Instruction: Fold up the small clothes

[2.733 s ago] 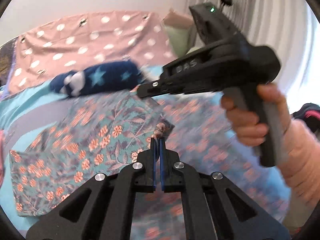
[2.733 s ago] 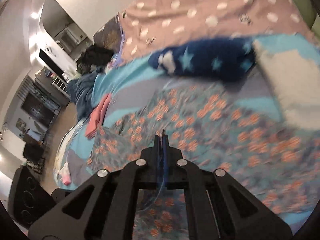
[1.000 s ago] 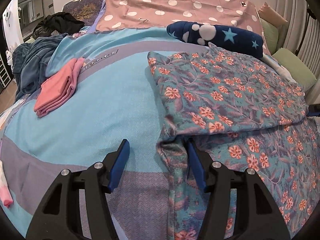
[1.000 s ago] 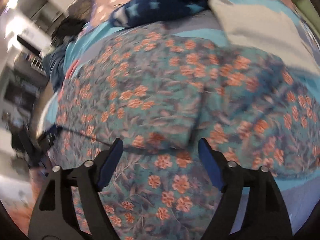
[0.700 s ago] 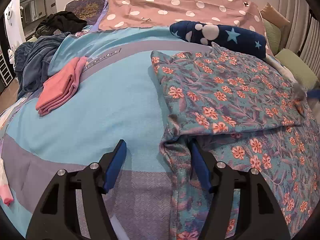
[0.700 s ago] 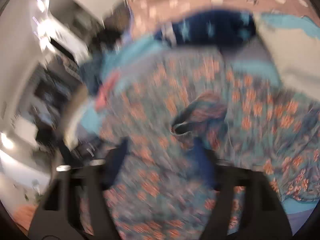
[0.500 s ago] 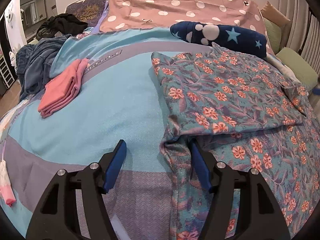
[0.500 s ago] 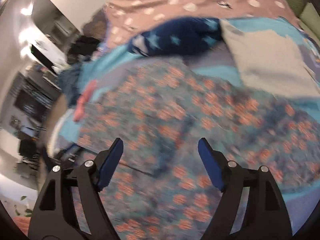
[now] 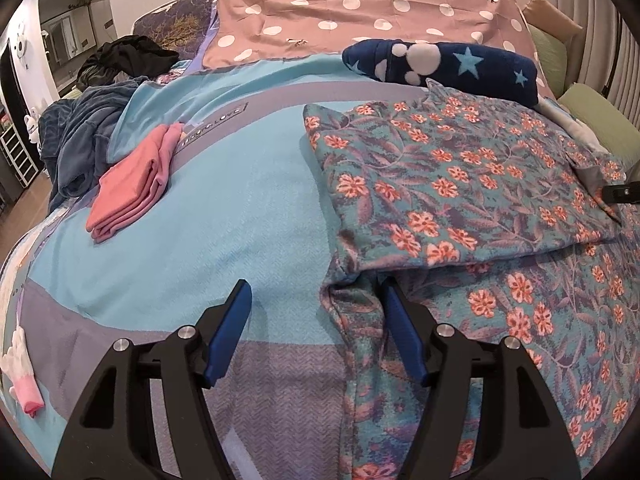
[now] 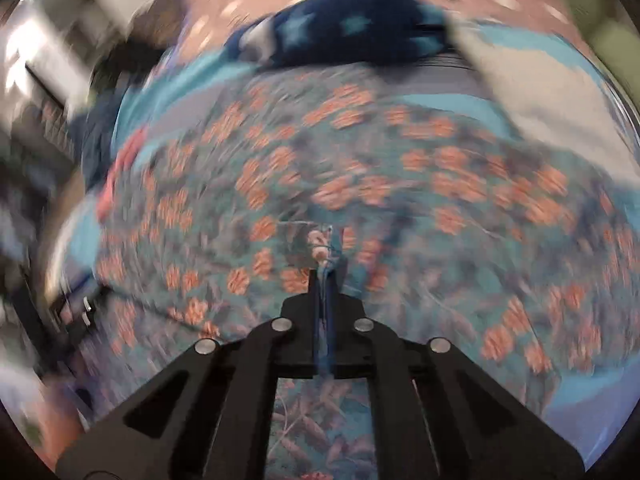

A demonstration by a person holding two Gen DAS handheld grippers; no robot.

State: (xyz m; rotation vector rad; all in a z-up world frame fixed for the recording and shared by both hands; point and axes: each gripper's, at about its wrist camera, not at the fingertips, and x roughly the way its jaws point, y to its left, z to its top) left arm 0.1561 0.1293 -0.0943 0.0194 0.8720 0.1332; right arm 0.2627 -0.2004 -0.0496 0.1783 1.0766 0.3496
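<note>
R gripper (image 10: 325, 276) clamped on floral garment (image 9: 460, 184) edge. L gripper (image 9: 316, 316) opening, hem between jaws, unpinched; should pinch before folding.

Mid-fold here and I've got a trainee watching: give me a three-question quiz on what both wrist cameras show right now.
1. True or false: the right gripper is shut on a bit of the floral garment.
2. What lies between the fingers of the left gripper? A) the pink folded cloth B) the floral garment's near left edge C) the navy star blanket
3. Fill in: the pink folded cloth lies on the ____ bedspread.

Key: 1 true. 2 B; the fingers stand apart and are opening, not pressing on the fabric. 3 blue.
</note>
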